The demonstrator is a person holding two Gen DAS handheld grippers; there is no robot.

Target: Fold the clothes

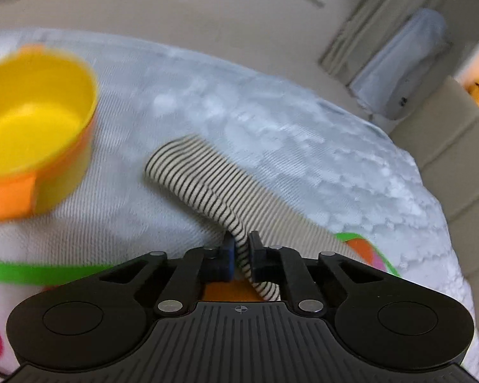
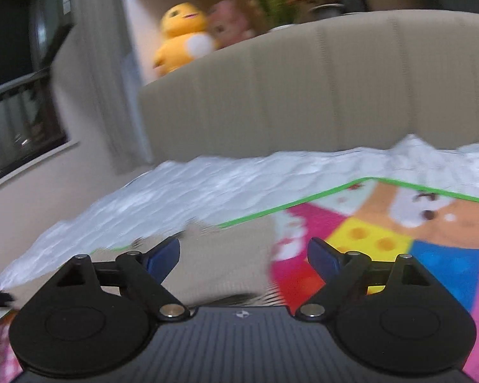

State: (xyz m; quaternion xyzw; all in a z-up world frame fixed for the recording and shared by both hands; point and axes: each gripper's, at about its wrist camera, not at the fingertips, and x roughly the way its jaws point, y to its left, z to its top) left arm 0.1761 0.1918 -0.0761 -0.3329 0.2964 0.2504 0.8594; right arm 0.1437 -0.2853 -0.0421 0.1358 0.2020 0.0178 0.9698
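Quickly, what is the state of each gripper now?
Left gripper: closed on the black-and-white striped fabric garment.
Right gripper: open, holding nothing.

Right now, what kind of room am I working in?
Probably a bedroom: a padded beige headboard behind a bed with a white quilt, and stuffed toys on a shelf above. The left gripper holds a striped garment.

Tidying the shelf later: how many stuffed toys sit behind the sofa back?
2. A yellow duck toy sits on the ledge above the sofa back, and a pink stuffed toy sits just right of it. The blur may hide others.
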